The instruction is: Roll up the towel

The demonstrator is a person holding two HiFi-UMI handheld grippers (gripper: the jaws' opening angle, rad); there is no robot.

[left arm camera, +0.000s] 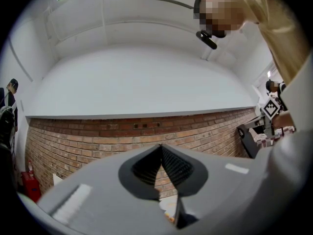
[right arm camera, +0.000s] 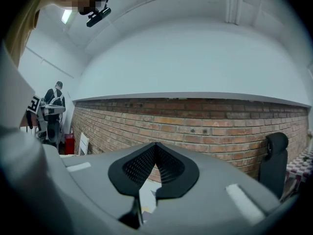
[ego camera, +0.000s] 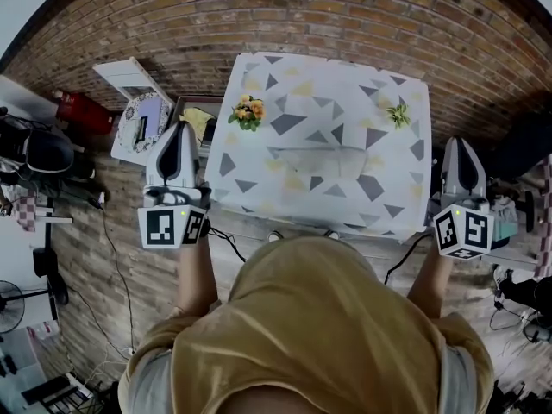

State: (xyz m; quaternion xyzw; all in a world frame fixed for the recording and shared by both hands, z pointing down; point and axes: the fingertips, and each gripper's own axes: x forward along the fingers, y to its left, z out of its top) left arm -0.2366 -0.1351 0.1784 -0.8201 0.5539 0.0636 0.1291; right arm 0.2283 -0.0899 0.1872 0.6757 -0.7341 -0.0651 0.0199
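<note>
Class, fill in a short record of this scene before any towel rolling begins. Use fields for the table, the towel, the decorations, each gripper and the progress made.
table: covered with a pale cloth patterned in grey triangles
towel: pale, lying flat and unrolled at the table's middle
decorations: orange flower bunch at the far left; small green sprig at the far right
left gripper: shut, empty, by the table's left edge
right gripper: shut, empty, by the table's right edge
progress: rolling not yet started

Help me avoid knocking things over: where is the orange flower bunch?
In the head view, the orange and yellow flower bunch stands near the left edge of the triangle-patterned tablecloth, beyond the left gripper.
</note>
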